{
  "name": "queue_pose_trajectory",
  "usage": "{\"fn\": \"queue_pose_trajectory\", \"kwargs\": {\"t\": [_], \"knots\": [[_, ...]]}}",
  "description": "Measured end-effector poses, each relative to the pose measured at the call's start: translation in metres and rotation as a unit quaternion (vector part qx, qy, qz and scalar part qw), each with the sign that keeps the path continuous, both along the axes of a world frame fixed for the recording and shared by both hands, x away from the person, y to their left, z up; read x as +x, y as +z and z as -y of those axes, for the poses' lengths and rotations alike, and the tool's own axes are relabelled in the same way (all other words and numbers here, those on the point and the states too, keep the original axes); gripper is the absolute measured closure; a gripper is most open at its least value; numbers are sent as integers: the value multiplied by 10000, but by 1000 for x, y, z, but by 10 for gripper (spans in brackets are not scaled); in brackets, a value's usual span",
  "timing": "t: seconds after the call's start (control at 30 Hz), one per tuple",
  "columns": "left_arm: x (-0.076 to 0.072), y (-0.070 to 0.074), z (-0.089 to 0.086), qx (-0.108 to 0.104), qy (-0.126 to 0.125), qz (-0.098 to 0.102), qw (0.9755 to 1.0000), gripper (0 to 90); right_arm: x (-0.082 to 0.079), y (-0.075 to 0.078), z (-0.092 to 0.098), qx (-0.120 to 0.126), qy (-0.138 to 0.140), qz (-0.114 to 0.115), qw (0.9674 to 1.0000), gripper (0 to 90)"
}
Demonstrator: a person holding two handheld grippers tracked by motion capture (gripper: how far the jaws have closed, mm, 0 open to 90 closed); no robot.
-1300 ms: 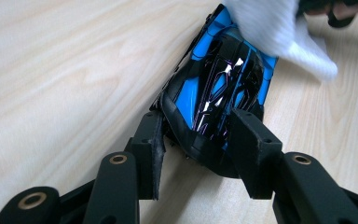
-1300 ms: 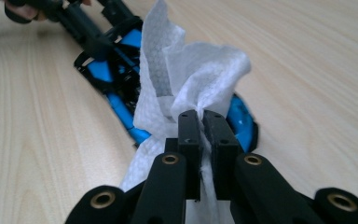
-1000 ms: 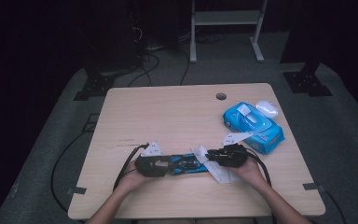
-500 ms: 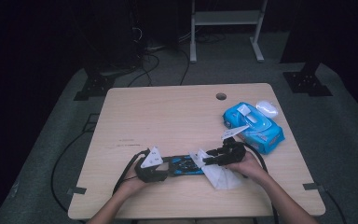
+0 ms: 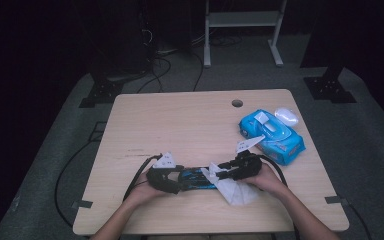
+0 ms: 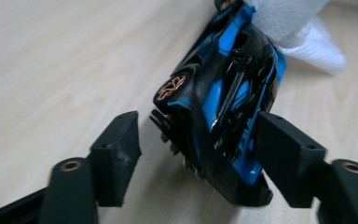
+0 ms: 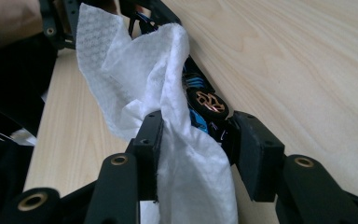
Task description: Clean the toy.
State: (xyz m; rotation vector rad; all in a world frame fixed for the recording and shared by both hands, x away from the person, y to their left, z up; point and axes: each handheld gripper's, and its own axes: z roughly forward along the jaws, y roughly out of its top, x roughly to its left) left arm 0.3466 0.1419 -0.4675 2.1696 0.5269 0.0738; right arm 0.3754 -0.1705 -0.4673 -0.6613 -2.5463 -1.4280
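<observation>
A blue and black toy car [image 5: 197, 177] lies on the wooden table [image 5: 180, 125] near its front edge, between my two grippers. My left gripper [image 5: 180, 180] is at the car's left end. Its jaws have just been opening and now stand open around the car [image 6: 228, 93], with the left pad clear of it. My right gripper [image 5: 220, 172] is at the car's other end. Its jaws have just been closing and pinch a white wipe [image 7: 140, 70] against the car's end by a gold wheel [image 7: 207, 105]. The wipe [image 5: 235, 190] hangs down toward the table's front edge.
A blue wipe pack [image 5: 272, 132] lies at the right of the table, with a small white object [image 5: 286, 116] behind it. A round hole [image 5: 237, 103] is near the far edge. Black cables trail from both grippers. A dark floor and stands surround the table.
The left jaws, shut on the car before, have spread apart around it. The car and both grippers have shifted slightly toward the front edge. The wipe now drapes lower.
</observation>
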Motion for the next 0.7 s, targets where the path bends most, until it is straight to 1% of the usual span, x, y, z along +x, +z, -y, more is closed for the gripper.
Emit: {"fn": "queue_pose_trajectory", "kwargs": {"t": [0.03, 0.07, 0.1, 0.17, 0.23, 0.27, 0.33, 0.37, 0.4, 0.43, 0.47, 0.5, 0.53, 0.57, 0.63, 0.7], "knots": [[2, -2, 1, -90, -123, -39, 9999, 298, -1, 1, 0, -24, 9, 60, 10000, 556], [2, -2, 1, -130, -281, -2, 9995, 351, -2, 2, -1, -50, 12, 102, 9999, 557], [2, -2, 2, -105, -321, 91, 9994, 369, -2, 2, -1, -64, -18, 129, 9999, 561], [2, 1, 4, 40, -348, 296, 9989, 379, -2, 4, 0, -49, -76, 182, 9998, 571], [3, 4, 4, 153, -346, 516, 9980, 403, -1, 5, 1, -36, -169, 326, 9993, 576], [3, 5, 5, 230, -316, 615, 9973, 405, -1, 6, 1, -68, -222, 385, 9990, 575], [3, 6, 7, 366, -231, 925, 9948, 406, 0, 7, -1, -122, -351, 515, 9980, 568], [3, 6, 7, 371, -175, 962, 9945, 410, 0, 8, -2, -163, -434, 637, 9969, 563], [3, 7, 8, 468, -94, 1055, 9933, 416, 0, 9, -3, -210, -495, 690, 9962, 557], [1, 7, 10, 544, -44, 1183, 9915, 417, 0, 9, -4, -238, -586, 768, 9950, 551], [-1, 7, 12, 595, -10, 1272, 9901, 418, 0, 10, -5, -274, -663, 819, 9941, 544], [-2, 7, 12, 638, -21, 1331, 9890, 426, -1, 11, -5, -322, -730, 860, 9931, 536], [-4, 7, 12, 637, -31, 1388, 9883, 434, -1, 11, -5, -362, -789, 886, 9923, 531], [-5, 6, 11, 606, -28, 1398, 9883, 438, -2, 12, -5, -407, -817, 935, 9914, 527], [-7, 5, 9, 546, -40, 1359, 9892, 444, -5, 13, -4, -456, -869, 965, 9905, 524], [-7, 4, 8, 558, -75, 1322, 9896, 451, -10, 15, -4, -546, -899, 1015, 9893, 525]]}}
